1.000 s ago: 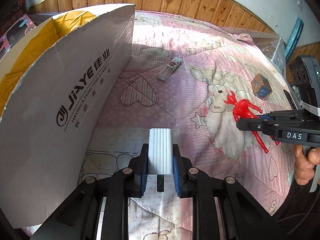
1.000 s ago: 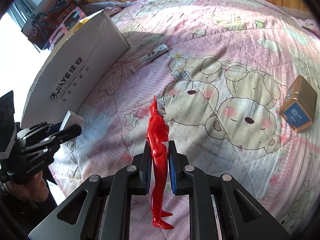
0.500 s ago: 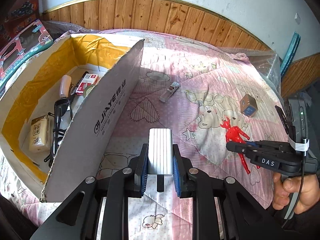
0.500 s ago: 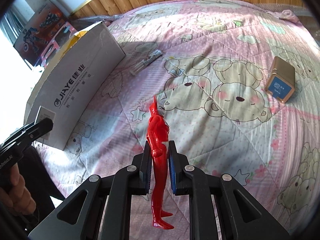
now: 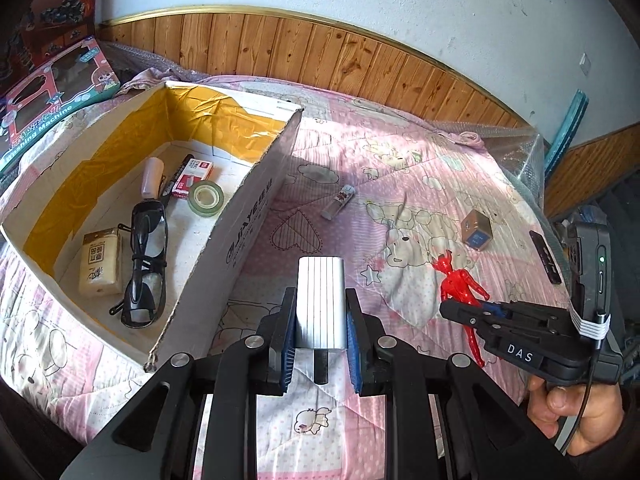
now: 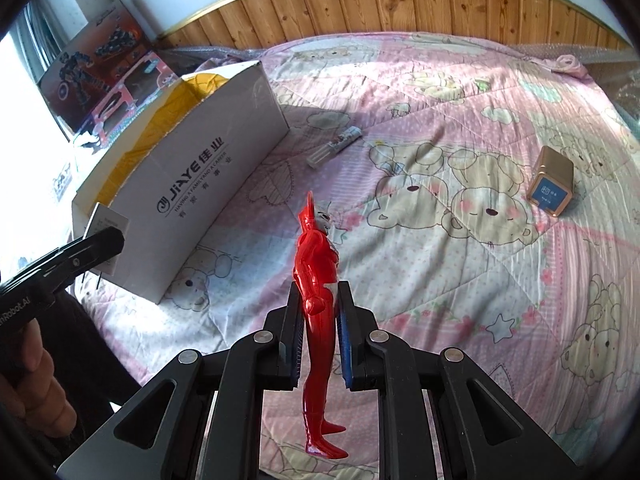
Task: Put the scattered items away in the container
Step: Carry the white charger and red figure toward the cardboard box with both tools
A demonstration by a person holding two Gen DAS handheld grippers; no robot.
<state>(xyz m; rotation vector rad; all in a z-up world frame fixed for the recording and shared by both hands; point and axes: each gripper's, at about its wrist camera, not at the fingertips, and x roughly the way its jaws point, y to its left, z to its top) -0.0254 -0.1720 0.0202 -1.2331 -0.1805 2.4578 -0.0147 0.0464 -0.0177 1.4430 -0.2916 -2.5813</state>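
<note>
on the pink bed quilt (image 5: 400,184) a glue stick (image 5: 338,202) and a small gold tin (image 5: 475,227) lie loose, well apart, at about 12 and 1 o'clock from the left claw (image 5: 320,320). the cardboard box (image 5: 240,216) sits at 10 o'clock, its near wall between the claw and the glasses (image 5: 145,256), tape roll (image 5: 206,197) and packets inside. the left claw is clenched on a ribbed silver block (image 5: 321,300). the right claw (image 6: 318,332) grips a red figure (image 6: 316,264) by the waist, above the quilt.

Red figure (image 6: 318,276) gripped, ribbed white block (image 5: 321,300) gripped, cardboard box (image 5: 244,216) open, perhaps half-filled
</note>
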